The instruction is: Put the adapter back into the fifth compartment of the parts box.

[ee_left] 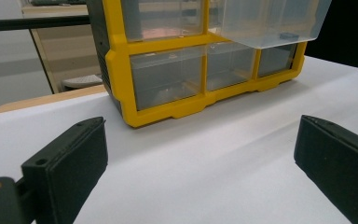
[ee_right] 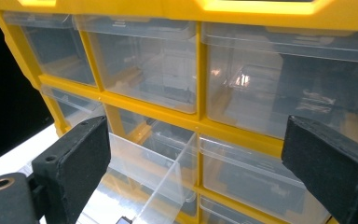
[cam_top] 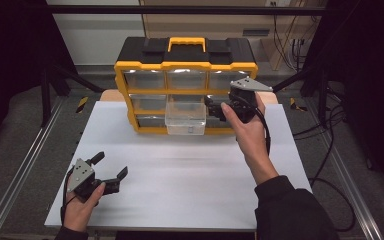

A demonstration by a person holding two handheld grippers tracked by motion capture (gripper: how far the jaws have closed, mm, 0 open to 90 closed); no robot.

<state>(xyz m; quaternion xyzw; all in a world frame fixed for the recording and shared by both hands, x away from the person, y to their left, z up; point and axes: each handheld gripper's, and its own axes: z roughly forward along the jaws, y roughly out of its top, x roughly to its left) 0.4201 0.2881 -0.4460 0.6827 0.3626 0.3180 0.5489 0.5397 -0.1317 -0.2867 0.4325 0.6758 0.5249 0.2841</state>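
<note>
The right gripper (cam_top: 214, 107), jaws apart, hovers at the organizer's (cam_top: 185, 65) three o'clock beside its pulled-out middle drawer (cam_top: 185, 119); the left gripper (cam_top: 111, 167), also spread, rests at seven o'clock on the white table (cam_top: 190, 170).

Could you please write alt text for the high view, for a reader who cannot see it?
A yellow-and-black plastic drawer organiser stands at the far edge of a white table, its clear middle drawer pulled out. A person's right gripper, jaws open, is held beside that drawer, while the left gripper rests open near the table's front left corner.
</note>
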